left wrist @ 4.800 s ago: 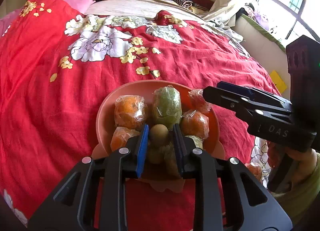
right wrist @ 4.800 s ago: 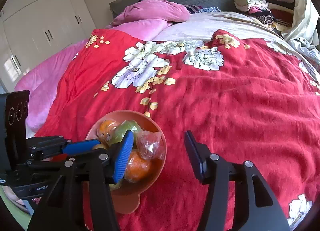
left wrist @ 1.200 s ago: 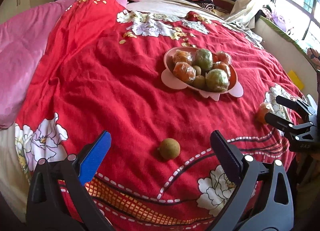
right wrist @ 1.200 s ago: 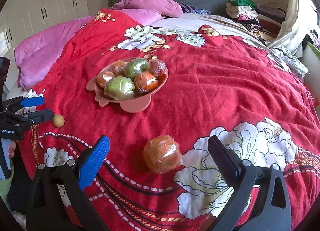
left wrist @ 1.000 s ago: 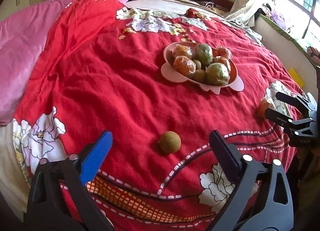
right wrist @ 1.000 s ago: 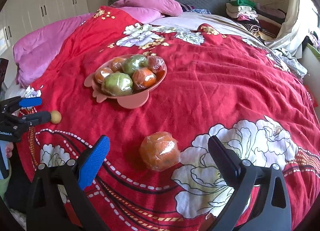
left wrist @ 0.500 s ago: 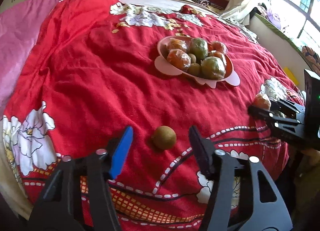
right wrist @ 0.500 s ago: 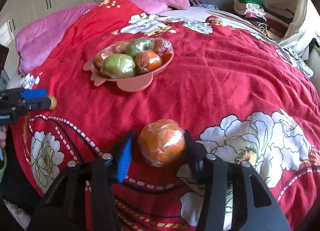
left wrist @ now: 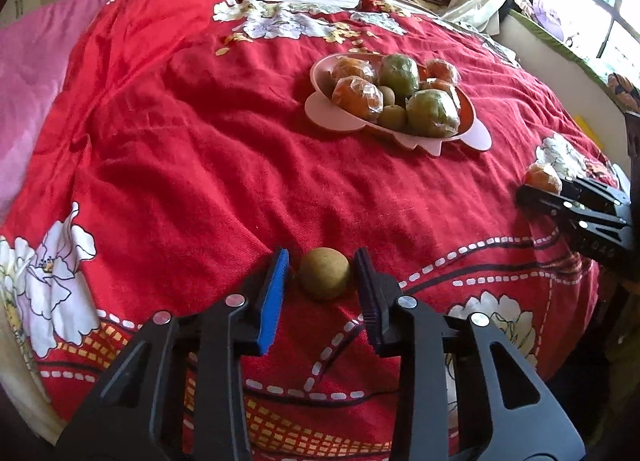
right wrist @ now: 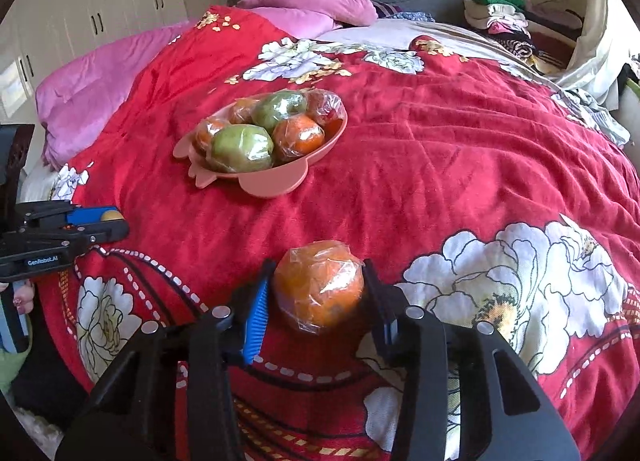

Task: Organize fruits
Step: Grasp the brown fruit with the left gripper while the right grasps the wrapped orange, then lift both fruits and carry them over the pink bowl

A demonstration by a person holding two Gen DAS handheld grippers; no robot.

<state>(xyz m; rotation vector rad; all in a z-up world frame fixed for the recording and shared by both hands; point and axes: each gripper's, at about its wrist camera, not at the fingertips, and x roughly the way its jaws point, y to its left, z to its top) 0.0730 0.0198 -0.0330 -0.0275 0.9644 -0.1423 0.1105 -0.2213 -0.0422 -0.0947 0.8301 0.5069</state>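
A small brown kiwi (left wrist: 324, 273) lies on the red floral blanket between the fingers of my left gripper (left wrist: 320, 257). Its jaws are closing, and a thin gap still shows beside the blue pad (left wrist: 274, 297). My right gripper (right wrist: 318, 265) is shut on a plastic-wrapped orange (right wrist: 320, 285) that rests on the blanket, with both pads against its sides. A pink bowl (right wrist: 276, 181) in mid-bed holds several wrapped oranges and green fruits. Each gripper also shows in the other's view: the left gripper (right wrist: 114, 221) at the left edge, the right gripper (left wrist: 536, 193) at the right edge.
Pink pillows (right wrist: 320, 1) lie at the headboard and a pink quilt (right wrist: 92, 89) along the left side. Folded clothes (right wrist: 504, 17) are stacked at the far right corner. White wardrobes (right wrist: 100, 21) stand to the left. The bed's near edge drops off just below both grippers.
Both grippers' jaws came in from wide open. The left now closely flanks the kiwi and the right has closed onto the wrapped orange. Both have crept slightly nearer their fruit.
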